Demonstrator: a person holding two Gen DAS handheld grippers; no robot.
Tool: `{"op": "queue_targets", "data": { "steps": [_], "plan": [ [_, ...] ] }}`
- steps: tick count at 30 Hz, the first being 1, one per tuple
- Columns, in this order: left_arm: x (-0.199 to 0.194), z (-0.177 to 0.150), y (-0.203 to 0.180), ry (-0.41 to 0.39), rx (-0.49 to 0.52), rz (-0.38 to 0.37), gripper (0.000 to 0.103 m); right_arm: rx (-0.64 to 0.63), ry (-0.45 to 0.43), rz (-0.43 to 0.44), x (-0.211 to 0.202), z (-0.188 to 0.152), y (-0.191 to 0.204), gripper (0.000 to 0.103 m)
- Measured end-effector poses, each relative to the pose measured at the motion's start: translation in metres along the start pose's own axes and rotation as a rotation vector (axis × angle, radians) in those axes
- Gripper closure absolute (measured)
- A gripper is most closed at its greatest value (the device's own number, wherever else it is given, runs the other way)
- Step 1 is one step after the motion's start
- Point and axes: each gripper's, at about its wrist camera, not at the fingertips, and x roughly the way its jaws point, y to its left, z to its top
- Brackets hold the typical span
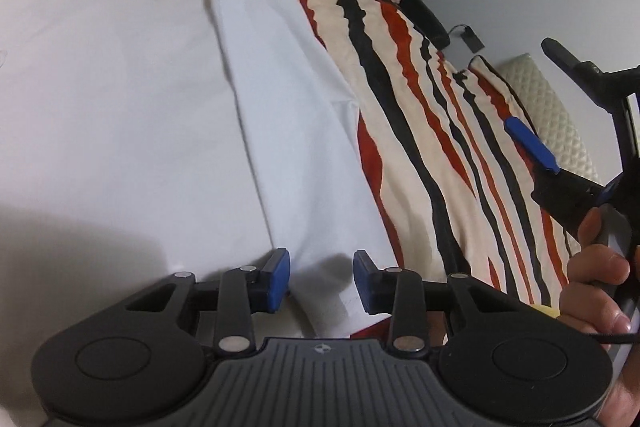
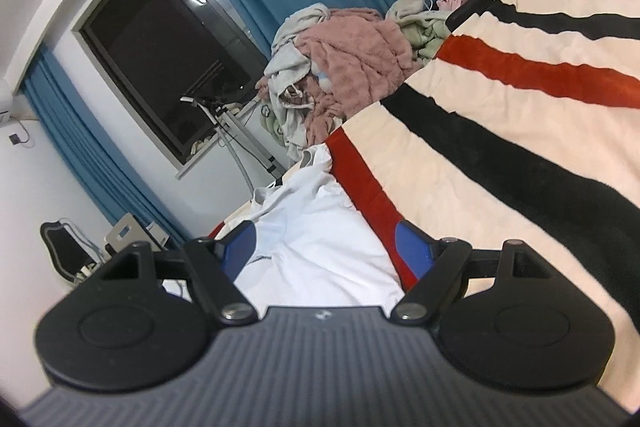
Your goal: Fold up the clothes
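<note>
One white cotton garment (image 1: 168,99) is lying flat along the edge of the cream blanket with red and black stripes (image 1: 432,131). The left gripper (image 1: 322,277) is hovering with its blue-padded fingers apart over the garment's hem. The right gripper (image 2: 325,245) is likewise spread open, the white cloth showing between its two fingers. One heap of pink and grey clothes (image 2: 340,67) is sitting at the blanket's far edge.

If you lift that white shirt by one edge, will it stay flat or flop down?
Probably flop: the white shirt is thin cloth, already creased and bunched. It looks light. It may drag on the fuzzy striped blanket rather than slide.
</note>
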Motion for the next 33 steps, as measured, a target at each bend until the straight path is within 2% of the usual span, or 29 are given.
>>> {"op": "queue_targets", "data": {
  "steps": [6, 11, 13, 15, 17, 18, 20, 23, 27, 33],
  "plan": [
    [-0.006, -0.004, 0.004, -0.001, -0.018, 0.019, 0.062, -0.013, 0.020, 0.006, 0.002, -0.004, 0.003, 0.024],
    [-0.001, -0.002, 0.008, -0.002, -0.017, -0.020, 0.062, -0.017, 0.032, 0.011, 0.003, -0.006, 0.004, 0.024],
    [0.004, 0.001, 0.007, -0.018, -0.001, -0.017, 0.072, -0.021, 0.040, 0.009, 0.005, -0.007, 0.004, 0.024],
    [0.005, 0.004, 0.008, -0.051, 0.004, -0.006, 0.088, -0.024, 0.048, 0.006, 0.007, -0.008, 0.005, 0.024],
    [0.000, 0.006, 0.011, -0.091, -0.004, -0.002, 0.099, -0.027, 0.057, 0.003, 0.008, -0.009, 0.005, 0.024],
    [-0.004, 0.007, 0.013, -0.105, -0.014, -0.015, 0.101, -0.028, 0.061, 0.002, 0.009, -0.010, 0.005, 0.024],
    [-0.014, 0.008, 0.014, -0.136, -0.038, -0.062, 0.101, -0.028, 0.066, -0.001, 0.010, -0.011, 0.005, 0.024],
    [-0.032, 0.011, 0.013, -0.173, -0.050, -0.091, 0.102, -0.029, 0.072, -0.010, 0.010, -0.012, 0.005, 0.024],
    [-0.061, 0.016, 0.026, -0.195, -0.148, -0.140, 0.102, -0.022, 0.075, -0.012, 0.010, -0.012, 0.004, 0.024],
    [-0.108, 0.022, 0.060, -0.229, -0.277, -0.136, 0.102, -0.030, 0.086, -0.018, 0.011, -0.012, 0.005, 0.024]
  ]
}}
